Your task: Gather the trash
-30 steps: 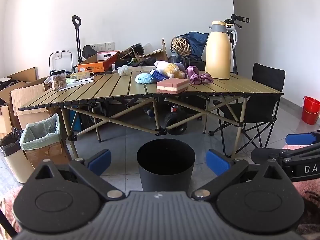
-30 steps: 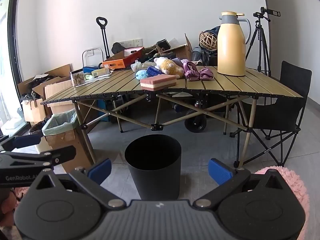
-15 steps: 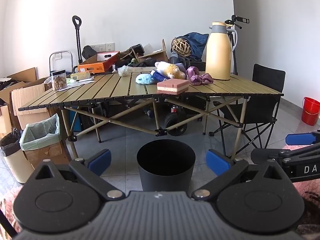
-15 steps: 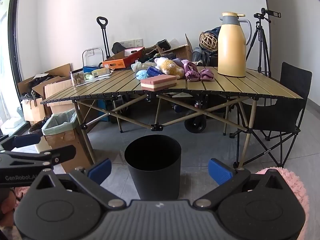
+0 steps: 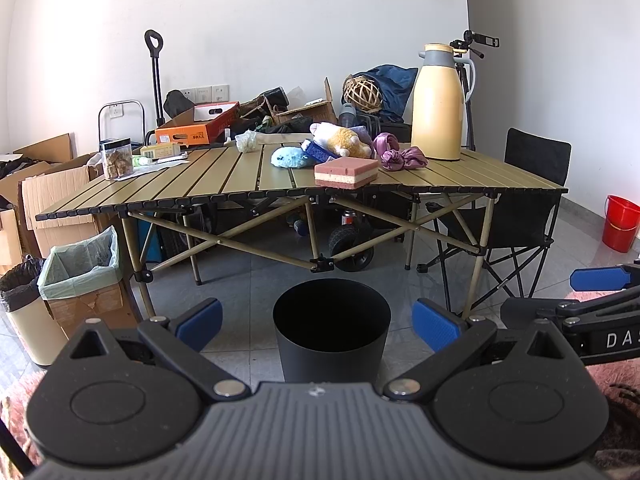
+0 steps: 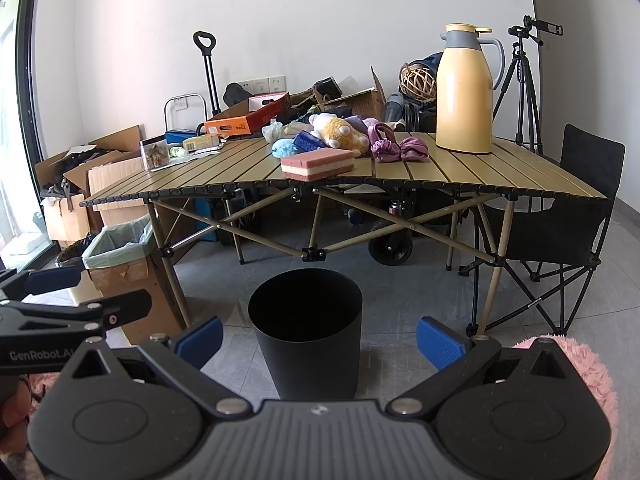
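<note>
A black round bin (image 5: pixel 332 330) stands on the floor in front of a slatted folding table (image 5: pixel 224 176); it also shows in the right wrist view (image 6: pixel 306 328). On the table (image 6: pixel 480 168) lie a pink sponge block (image 5: pixel 346 173) (image 6: pixel 318 164), a crumpled white wad (image 5: pixel 246 141) (image 6: pixel 273 131), plush toys (image 5: pixel 340 140) and purple cloth (image 5: pixel 396 156). My left gripper (image 5: pixel 318 322) is open and empty, low before the bin. My right gripper (image 6: pixel 320 338) is open and empty, beside it on the right.
A tall yellow thermos (image 5: pixel 436 104) stands at the table's right. A jar (image 5: pixel 116 159) and an orange box (image 5: pixel 196 128) sit at the left. A lined cardboard bin (image 5: pixel 80 276) and a black-bagged bin (image 5: pixel 24 308) stand left. A folding chair (image 5: pixel 520 216) and a red bucket (image 5: pixel 620 222) stand right.
Both views have shifted very slightly; the scene sits almost as before. Both grippers stay open and empty.
</note>
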A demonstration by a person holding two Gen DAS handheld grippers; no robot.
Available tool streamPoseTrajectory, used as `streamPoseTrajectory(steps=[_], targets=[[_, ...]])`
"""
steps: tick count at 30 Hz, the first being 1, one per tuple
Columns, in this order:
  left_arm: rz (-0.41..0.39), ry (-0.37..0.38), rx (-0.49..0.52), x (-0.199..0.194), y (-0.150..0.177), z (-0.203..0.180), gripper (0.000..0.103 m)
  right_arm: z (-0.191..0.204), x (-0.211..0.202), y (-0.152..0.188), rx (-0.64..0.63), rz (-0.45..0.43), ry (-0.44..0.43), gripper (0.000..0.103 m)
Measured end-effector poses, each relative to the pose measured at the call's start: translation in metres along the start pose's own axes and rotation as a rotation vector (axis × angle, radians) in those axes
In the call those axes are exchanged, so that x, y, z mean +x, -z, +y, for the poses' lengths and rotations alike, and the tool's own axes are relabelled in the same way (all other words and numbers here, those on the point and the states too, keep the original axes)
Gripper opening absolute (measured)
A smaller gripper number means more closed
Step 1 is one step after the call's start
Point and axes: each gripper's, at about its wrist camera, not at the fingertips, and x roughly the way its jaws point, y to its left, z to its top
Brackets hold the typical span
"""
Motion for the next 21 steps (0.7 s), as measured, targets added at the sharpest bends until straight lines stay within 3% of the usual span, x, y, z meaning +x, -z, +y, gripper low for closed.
streamPoseTrajectory(steps=[21], targets=[[0.0, 0.001, -0.002, 0.0, -0.0001, 0.0005, 0.103, 0.0018, 0.0011, -0.0008, -0.003, 0.001, 0.001, 0.103]])
